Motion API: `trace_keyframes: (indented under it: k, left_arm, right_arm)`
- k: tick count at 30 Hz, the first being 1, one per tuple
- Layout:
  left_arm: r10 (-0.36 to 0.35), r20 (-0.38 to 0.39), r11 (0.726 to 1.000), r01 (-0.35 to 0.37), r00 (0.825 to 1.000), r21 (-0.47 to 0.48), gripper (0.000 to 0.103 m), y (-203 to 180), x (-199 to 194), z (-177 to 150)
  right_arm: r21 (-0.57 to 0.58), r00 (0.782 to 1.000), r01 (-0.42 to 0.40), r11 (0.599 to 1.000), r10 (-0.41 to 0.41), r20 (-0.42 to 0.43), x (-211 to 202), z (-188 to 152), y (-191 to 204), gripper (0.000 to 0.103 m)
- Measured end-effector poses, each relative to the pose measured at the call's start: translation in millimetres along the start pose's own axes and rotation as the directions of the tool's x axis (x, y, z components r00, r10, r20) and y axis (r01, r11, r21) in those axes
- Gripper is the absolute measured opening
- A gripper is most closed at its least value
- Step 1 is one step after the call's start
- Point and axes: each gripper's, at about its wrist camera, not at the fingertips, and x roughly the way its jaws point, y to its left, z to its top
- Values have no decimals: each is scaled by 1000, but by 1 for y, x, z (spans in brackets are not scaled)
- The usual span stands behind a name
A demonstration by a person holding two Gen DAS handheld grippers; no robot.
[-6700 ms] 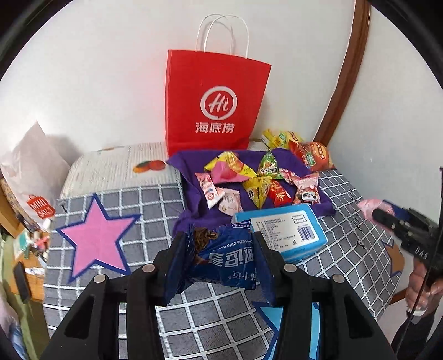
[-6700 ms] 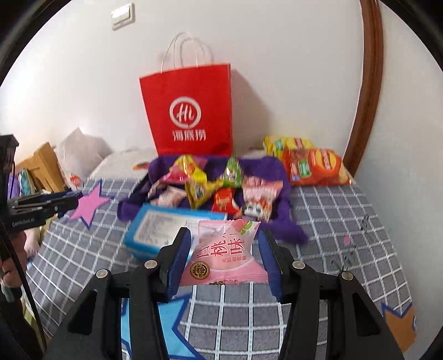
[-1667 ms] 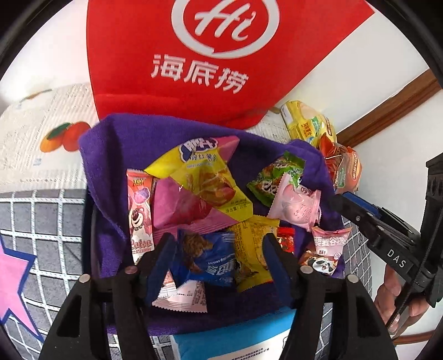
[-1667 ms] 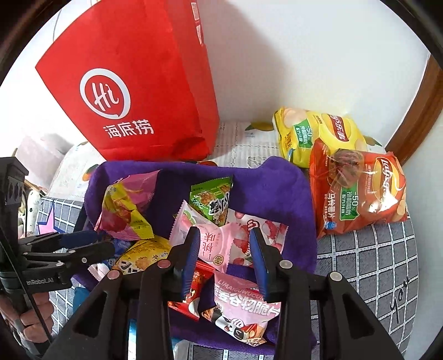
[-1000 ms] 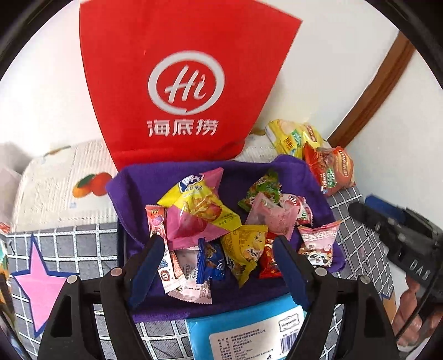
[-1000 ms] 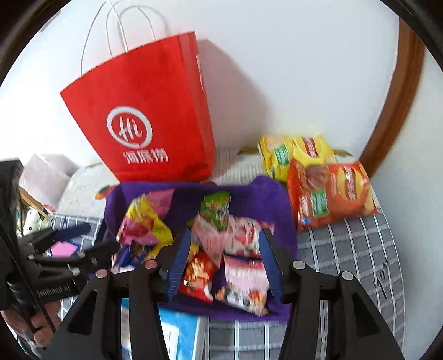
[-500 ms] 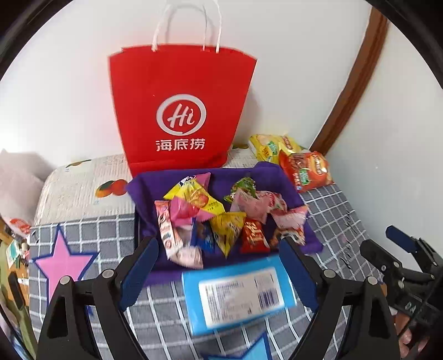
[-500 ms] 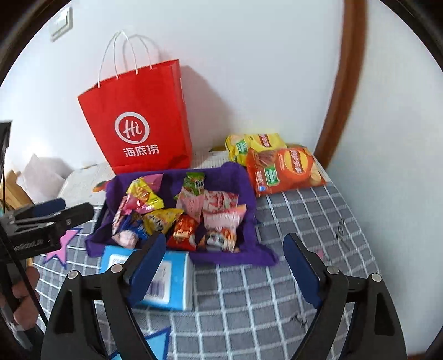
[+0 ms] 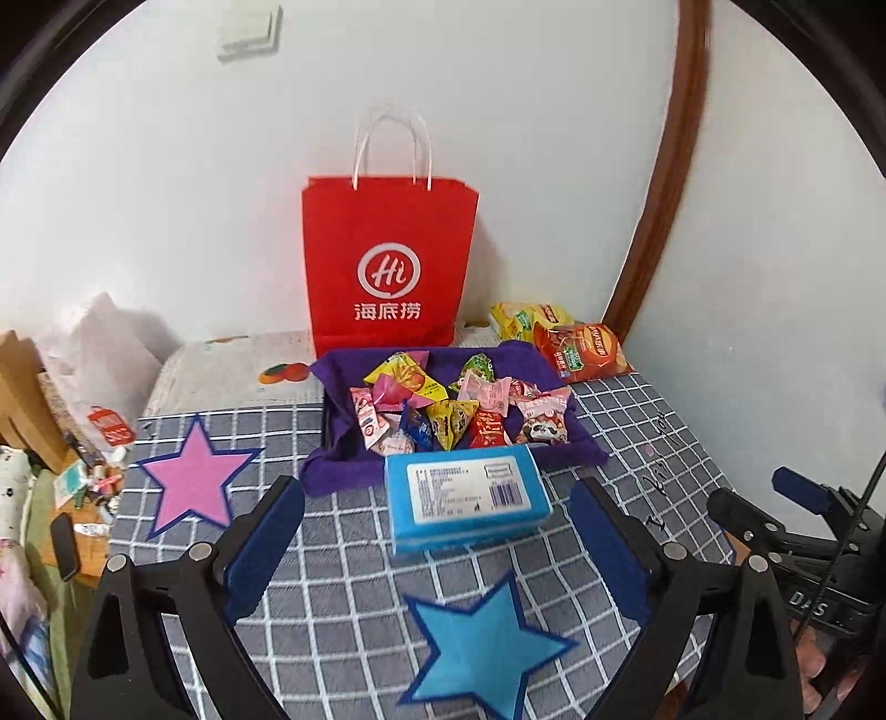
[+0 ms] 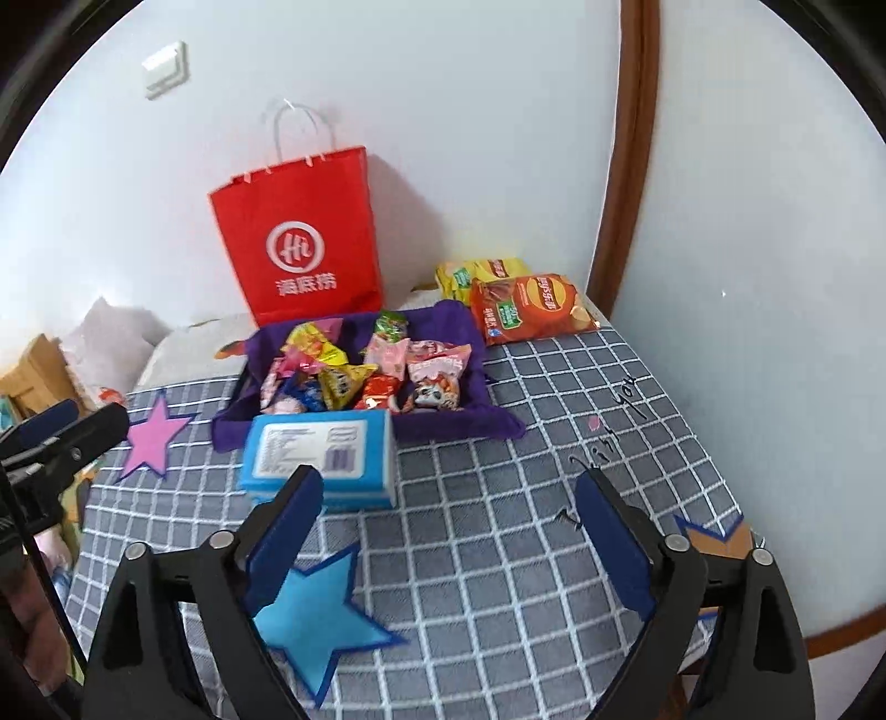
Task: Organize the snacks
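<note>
Blue-padded fingers (image 9: pixel 266 548) of the left gripper (image 9: pixel 437 545) are spread wide with nothing between them; they have just been opening further, and only checked bedcover (image 9: pixel 343 559) and a blue star (image 9: pixel 482 642) lie beneath. The right gripper (image 10: pixel 448 531) is likewise released and empty, its jaws having just been opening too, above the same grey-and-white checks. Each tool shows at the edge of the other's view (a hand wraps the handle in both).

Just beyond the left fingers, a blue box (image 9: pixel 465 498) rests on the bed with its label up, its far edge touching the purple cloth (image 9: pixel 332 459). It sits between both grippers and the snacks (image 9: pixel 459 410), partly hiding the nearest wrappers in the right view. The snacks are small packets, yellow, pink, red, green and dark blue, heaped together on the cloth.

Behind the cloth a red paper bag (image 9: pixel 387 277) stands upright against the white wall, white handles up. To its right, near the brown door frame (image 9: pixel 664 194), a yellow chip bag (image 9: pixel 526 318) and an orange chip bag (image 9: pixel 587 351) lie overlapping, just off the cloth's corner. A pink star (image 9: pixel 194 476) marks the cover to the left, and a pillow (image 9: pixel 232 371) with an orange print lies beside the red bag. Clutter crowds the far left edge, too blurred to name. A wall switch (image 9: pixel 246 33) sits high up.
</note>
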Motion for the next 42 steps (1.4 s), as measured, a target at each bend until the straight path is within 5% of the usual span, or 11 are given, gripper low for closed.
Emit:
trace_keyframes:
  k: [21,42]
  left_arm:
    - [81,120,996,-86,989,39,97,-44,-108,-89]
    - [68,137,996,-74,988,39,97,-47,-122,-100]
  right_arm:
    - [10,991,-23,1000,21,131,-108,-103,-21,100]
    - [4,985,8,1000,-9,175,-128,-114,-17,100]
